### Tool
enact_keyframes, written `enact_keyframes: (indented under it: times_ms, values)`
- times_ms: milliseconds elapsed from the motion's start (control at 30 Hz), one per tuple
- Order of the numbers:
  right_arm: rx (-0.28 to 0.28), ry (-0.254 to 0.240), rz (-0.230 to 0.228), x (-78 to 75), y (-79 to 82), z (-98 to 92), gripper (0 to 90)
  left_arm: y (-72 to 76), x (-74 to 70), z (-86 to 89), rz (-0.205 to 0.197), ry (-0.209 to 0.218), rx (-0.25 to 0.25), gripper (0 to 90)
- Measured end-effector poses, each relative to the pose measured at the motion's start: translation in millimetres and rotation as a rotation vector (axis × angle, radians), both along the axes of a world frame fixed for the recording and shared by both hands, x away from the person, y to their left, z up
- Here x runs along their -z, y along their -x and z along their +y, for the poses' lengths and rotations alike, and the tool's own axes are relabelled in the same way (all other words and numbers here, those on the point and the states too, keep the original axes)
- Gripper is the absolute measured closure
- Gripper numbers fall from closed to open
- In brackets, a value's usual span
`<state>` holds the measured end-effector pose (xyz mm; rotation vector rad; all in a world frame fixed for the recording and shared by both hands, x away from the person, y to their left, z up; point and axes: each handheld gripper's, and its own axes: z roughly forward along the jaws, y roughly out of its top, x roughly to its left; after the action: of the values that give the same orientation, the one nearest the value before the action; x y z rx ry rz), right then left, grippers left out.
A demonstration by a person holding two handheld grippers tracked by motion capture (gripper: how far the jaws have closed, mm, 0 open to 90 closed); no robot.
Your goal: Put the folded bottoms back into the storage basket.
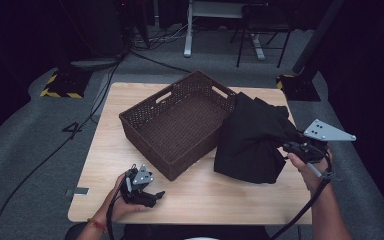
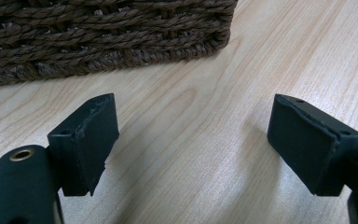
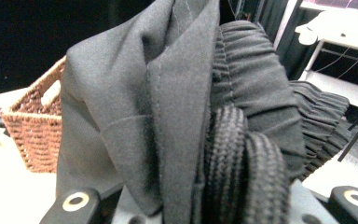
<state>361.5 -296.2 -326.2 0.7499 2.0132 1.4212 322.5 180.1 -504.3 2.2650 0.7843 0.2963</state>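
Right gripper (image 1: 294, 148) at 3 o'clock on the worktop (image 1: 220, 192): fingers clamped fully on the black garment (image 1: 252, 137), pinching waistband (image 3: 256, 79) and drawstring cord (image 3: 244, 177) together. Garment hangs from the grip, draped down and touching the basket's (image 1: 177, 122) right corner, low end apparently on the worktop.

Left gripper (image 2: 193, 149) at 7 o'clock, fingers wide apart, holding nothing, low over the worktop just beside the basket wall.

Looks like the step is lifting it to load the basket. To do it well: raise until the hem clears the rim, then swing toward 9 o'clock over the opening. Don't drag across the corner, it could snag the weave or shove the basket. Left gripper can brace the basket.

Garment's long axis runs from 3 o'clock (waistband, held high) down toward 8 o'clock; bunched, so legs can't be told apart.
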Motion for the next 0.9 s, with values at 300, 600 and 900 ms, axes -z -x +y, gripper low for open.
enact_keyframes:
  times_ms: [300, 600, 900]
  values:
    - [-0.004, -0.01, -0.04, -34.0, -2.3, 5.3, 75.4, -0.2, 0.0, -0.5, 0.003, 0.002, -0.003, 16.7]
    - [-0.018, -0.003, -0.065, -66.2, -7.7, 17.0, 75.4, 0.4, -0.1, -0.7, 0.002, 0.002, -0.008, 16.8]
    - [-0.031, -0.014, -0.094, -89.9, -17.8, 27.5, 75.4, 0.4, -0.1, -0.6, 0.002, 0.001, -0.008, 16.8]
